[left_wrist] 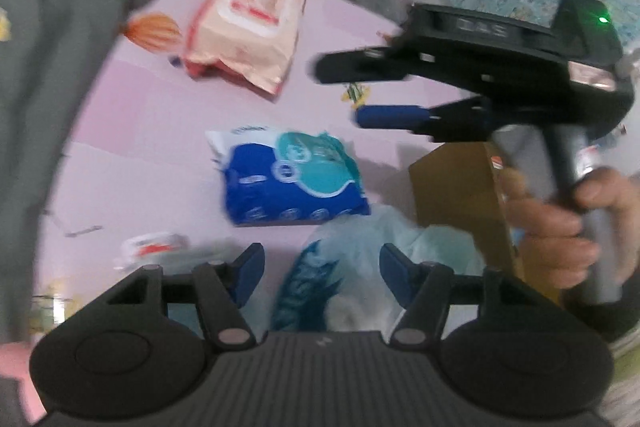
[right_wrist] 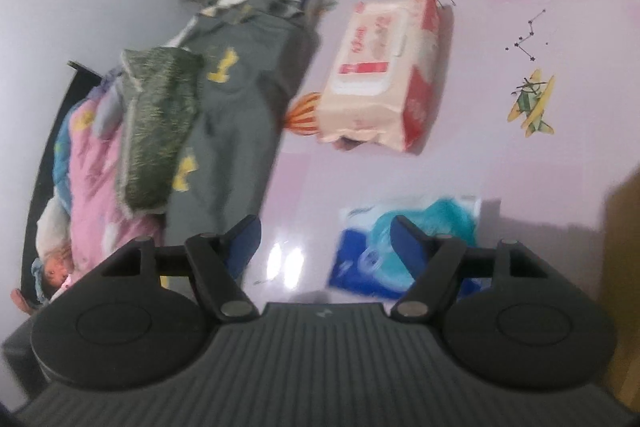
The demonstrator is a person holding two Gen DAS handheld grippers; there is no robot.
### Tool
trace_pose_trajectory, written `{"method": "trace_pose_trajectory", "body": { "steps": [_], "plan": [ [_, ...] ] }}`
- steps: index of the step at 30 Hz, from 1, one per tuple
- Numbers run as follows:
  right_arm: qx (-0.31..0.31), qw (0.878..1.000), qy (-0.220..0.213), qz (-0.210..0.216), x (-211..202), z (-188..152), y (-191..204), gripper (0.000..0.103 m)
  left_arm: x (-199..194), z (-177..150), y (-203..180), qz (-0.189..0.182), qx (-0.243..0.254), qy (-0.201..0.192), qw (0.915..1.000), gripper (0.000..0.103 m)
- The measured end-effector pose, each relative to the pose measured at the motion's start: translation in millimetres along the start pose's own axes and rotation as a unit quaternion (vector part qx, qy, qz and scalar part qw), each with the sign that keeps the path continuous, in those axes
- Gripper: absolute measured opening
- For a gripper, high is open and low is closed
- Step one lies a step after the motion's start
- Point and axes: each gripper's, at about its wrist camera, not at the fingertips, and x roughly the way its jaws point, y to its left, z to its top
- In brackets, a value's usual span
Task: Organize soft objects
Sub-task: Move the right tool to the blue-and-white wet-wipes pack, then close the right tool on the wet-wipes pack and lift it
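both sets of tongs are open and carrying nothing. the left tongs [left_wrist: 320, 271] hang over a crumpled pale blue-and-white soft plastic pack [left_wrist: 352, 267], pads apart and not pressing it. the right tongs [right_wrist: 324, 247], held by a bare hand [left_wrist: 560, 223], hover above the pink printed floor mat [right_wrist: 500, 155], with the blue-and-teal soft wipes pack [right_wrist: 408, 247] lying flat just beyond the right pad.

the soft things are spread out on the mat: the blue-and-teal pack sits near the middle, a peach-and-red wipes pack with a white flap lid [right_wrist: 384, 75] lies well beyond it, and the pale pack is nearest, touching a brown cardboard box [left_wrist: 460, 191] that looks like the place to put them.

what could go wrong: the frames are smeared, so the hands seem to be travelling fast, and a quick closing could pinch only loose wrapper and let a pack slip or tear. the two tongs are also near each other, so they could knock together over the box. the slick mat would let a nudged pack slide away.

count: three soft packs clearly, perhaps a small white-and-red fourth at the edge, too blurred to tell; one box; one grey garment with yellow patches [right_wrist: 236, 115]; one pile of bedding.
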Motion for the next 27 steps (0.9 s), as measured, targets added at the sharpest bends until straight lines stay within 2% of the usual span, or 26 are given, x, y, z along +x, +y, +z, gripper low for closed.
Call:
{"method": "trace_pose_trajectory", "body": {
  "steps": [5,9,12,13,15,18,23,27],
  "plan": [
    [0.03,0.999,0.025,0.017,46.0,23.5,-29.9,0.072,53.0,22.6,0.3,-0.01,-0.073,0.068,0.9949,0.064],
    [0.049,0.998,0.041,0.002,72.5,34.0,-52.6,0.072,86.5,30.1,-1.1,0.002,-0.094,0.097,0.9908,0.064],
    [0.053,0.997,0.063,-0.012,84.9,34.4,-63.7,0.072,96.2,33.6,-0.9,0.03,-0.09,0.092,0.9913,0.065],
    [0.058,0.996,0.072,-0.006,86.3,33.4,-67.2,0.072,98.0,34.8,1.0,0.024,-0.091,0.095,0.991,0.065],
    [0.055,0.996,0.077,-0.002,83.8,32.7,-70.7,0.072,96.5,36.0,5.6,0.024,-0.099,0.086,0.9911,0.065],
    [0.066,0.994,0.088,0.014,76.4,32.2,-78.7,0.072,91.9,37.3,8.6,0.045,-0.094,0.064,0.9925,0.065],
    [0.058,0.995,0.084,0.002,73.3,34.7,-81.4,0.073,90.0,37.0,8.6,0.053,-0.101,0.053,0.9921,0.065],
    [0.046,0.994,0.098,0.007,85.8,34.4,-75.9,0.07,86.8,31.4,4.0,0.083,-0.098,0.032,0.9912,0.062]
  ]
}}
